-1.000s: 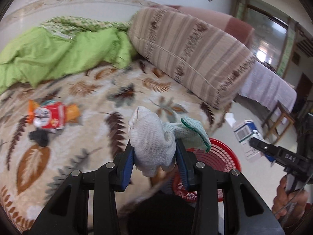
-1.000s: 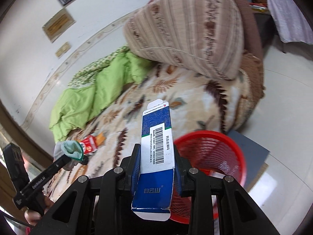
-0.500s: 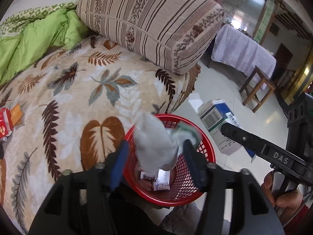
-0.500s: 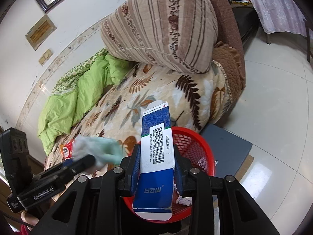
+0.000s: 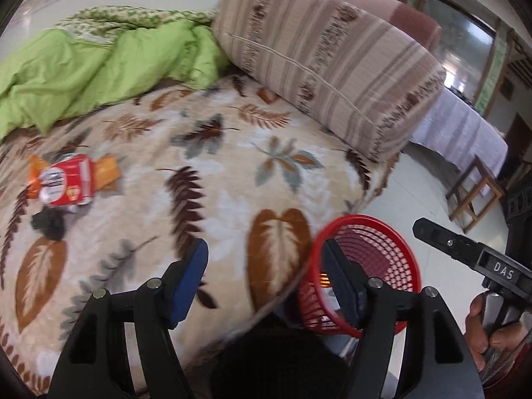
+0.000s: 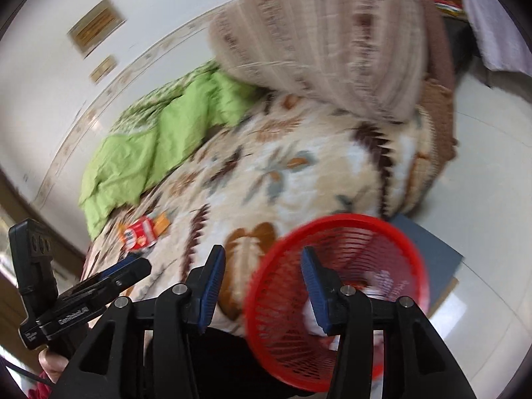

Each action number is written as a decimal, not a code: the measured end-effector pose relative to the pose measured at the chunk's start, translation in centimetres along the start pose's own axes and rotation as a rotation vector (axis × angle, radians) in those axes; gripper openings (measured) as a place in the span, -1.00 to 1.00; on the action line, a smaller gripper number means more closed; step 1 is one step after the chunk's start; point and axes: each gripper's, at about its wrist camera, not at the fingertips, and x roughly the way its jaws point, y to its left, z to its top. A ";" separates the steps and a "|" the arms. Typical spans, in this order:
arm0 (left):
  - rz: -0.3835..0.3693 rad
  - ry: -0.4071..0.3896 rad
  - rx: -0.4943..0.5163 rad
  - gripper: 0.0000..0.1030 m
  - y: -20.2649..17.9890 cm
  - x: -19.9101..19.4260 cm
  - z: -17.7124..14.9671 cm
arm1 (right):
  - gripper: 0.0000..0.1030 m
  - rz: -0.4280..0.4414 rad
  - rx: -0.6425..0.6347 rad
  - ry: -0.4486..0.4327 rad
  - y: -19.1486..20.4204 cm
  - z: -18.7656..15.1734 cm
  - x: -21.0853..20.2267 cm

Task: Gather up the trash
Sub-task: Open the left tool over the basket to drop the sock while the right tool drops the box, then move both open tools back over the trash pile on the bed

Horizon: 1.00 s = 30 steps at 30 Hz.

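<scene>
My left gripper (image 5: 266,266) hangs over the bed's near edge, its jaws opening with nothing between the blue pads. My right gripper (image 6: 262,276) is also opening and holds nothing; its right finger is over the red mesh basket (image 6: 349,217). The same basket (image 5: 362,221) stands on the floor by the bed, with blurred pale scraps inside. A red and orange snack packet (image 5: 66,183) lies on the leaf-print blanket at the left, also seen as the packet (image 6: 141,232). Beside it sits a small black lump (image 5: 50,222).
A green quilt (image 5: 83,66) and a big striped cushion (image 5: 332,66) fill the back of the bed. A grey-blue mat (image 6: 429,249) lies under the basket. A wooden stool (image 5: 475,193) and a cloth-covered table (image 5: 465,133) stand on the tiled floor at right.
The pale glove has left my left gripper and the blue-and-white box has left my right one. Both jaws have widened. Both views have swung from the basket back toward the bed.
</scene>
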 end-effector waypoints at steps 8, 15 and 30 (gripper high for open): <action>0.132 -0.064 -0.049 0.36 6.0 -3.1 -1.6 | 0.04 0.085 -0.120 0.078 7.7 -0.7 5.3; 0.211 -0.092 -0.167 0.38 11.9 -4.9 -2.6 | 0.10 0.108 -0.199 0.114 12.7 -1.8 9.5; 0.290 -0.097 -0.320 0.38 18.3 -5.5 -4.0 | 0.10 0.118 -0.255 0.198 16.7 -3.5 15.0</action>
